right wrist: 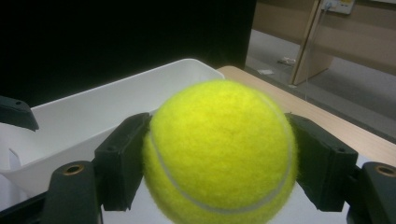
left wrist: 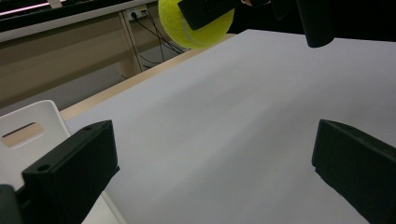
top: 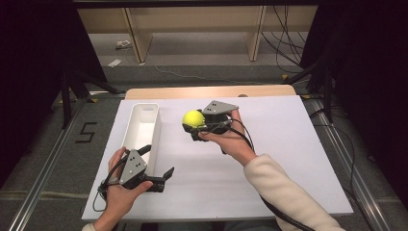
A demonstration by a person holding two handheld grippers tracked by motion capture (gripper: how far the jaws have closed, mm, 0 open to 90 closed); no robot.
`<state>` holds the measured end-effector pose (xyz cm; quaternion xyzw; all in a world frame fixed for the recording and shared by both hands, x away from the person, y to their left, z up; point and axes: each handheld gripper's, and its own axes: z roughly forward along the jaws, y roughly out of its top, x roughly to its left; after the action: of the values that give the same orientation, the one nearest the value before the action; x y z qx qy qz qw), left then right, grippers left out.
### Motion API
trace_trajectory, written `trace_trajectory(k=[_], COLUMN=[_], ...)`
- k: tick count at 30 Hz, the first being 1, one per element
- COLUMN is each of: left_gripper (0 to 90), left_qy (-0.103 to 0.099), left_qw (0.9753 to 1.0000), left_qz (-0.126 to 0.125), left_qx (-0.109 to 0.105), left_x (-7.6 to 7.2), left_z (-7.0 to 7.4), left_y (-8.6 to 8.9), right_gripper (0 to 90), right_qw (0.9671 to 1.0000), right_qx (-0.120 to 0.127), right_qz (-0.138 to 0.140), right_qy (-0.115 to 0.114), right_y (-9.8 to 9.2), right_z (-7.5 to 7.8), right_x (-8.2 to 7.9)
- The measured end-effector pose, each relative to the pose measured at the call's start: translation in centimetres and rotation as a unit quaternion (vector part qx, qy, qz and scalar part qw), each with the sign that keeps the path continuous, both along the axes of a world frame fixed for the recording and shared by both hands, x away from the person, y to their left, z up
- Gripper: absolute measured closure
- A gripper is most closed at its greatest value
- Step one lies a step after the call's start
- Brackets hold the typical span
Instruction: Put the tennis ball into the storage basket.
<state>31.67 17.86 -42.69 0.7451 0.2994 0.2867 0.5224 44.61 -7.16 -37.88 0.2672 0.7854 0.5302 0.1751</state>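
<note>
Nearest the high camera, the person's two hands come up from the bottom edge, each holding one gripper. On the left, the left gripper [top: 159, 163] sits low over the white board [top: 288, 159], its jaws spread apart with nothing between them, just beside the near end of the one long white bin [top: 139, 126] that lies on the board's left part. Farther in, the right gripper [top: 196, 126] is raised above the middle of the board and clamps the single yellow tennis ball [top: 193, 119], which hangs just right of the bin's far half and is clear of the board. One cream sleeve [top: 284, 192] covers the right forearm, and a wooden tabletop [top: 211, 91] shows as a strip beyond the board. Seen from the left gripper view, two black jaws stand wide apart at the bottom corners with bare white board [left wrist: 243, 116] between them; a corner of the bin [left wrist: 32, 130] shows at the left, and the tennis ball [left wrist: 177, 28] hangs at the top, pinched by the other gripper's black jaw. Seen from the right gripper view, the tennis ball [right wrist: 219, 154] sits squarely between both jaws, one pressed to each side, with the bin [right wrist: 107, 107] open behind it to the left and the tabletop [right wrist: 336, 126] at the right.
</note>
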Motion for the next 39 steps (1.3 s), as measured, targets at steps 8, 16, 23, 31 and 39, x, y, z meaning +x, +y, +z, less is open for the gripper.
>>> trace_trajectory(k=[8, 16, 23, 31, 39], left_gripper=[0.0, 0.0, 0.0, 0.0, 0.0], left_qy=[-0.001, -0.006, -0.005, -0.009, -0.007], left_qw=[1.0, 1.0, 1.0, 0.9999, 0.9999], left_qz=[-0.001, -0.001, 0.004, 0.004, 0.004], left_qx=[0.001, 0.004, 0.004, 0.007, 0.007], left_x=[0.0, 0.1, 0.0, 0.1, 0.1], left_z=[0.0, 0.0, 0.0, 0.1, 0.0], left_y=[0.0, 0.0, 0.0, 0.1, 0.1], right_gripper=[26.8, 26.8, 26.8, 26.8, 26.8], right_qw=[1.0, 1.0, 1.0, 1.0, 1.0], right_qx=[-0.002, -0.001, -0.001, -0.003, -0.002], right_qz=[0.002, 0.005, 0.007, 0.007, 0.009], right_qy=[-0.001, -0.002, 0.0, -0.001, -0.001], right_y=[0.2, 0.6, 0.8, 0.8, 1.1], right_z=[0.0, 0.0, -0.1, 0.1, 0.1], right_x=[0.0, 0.1, 0.1, 0.1, 0.1])
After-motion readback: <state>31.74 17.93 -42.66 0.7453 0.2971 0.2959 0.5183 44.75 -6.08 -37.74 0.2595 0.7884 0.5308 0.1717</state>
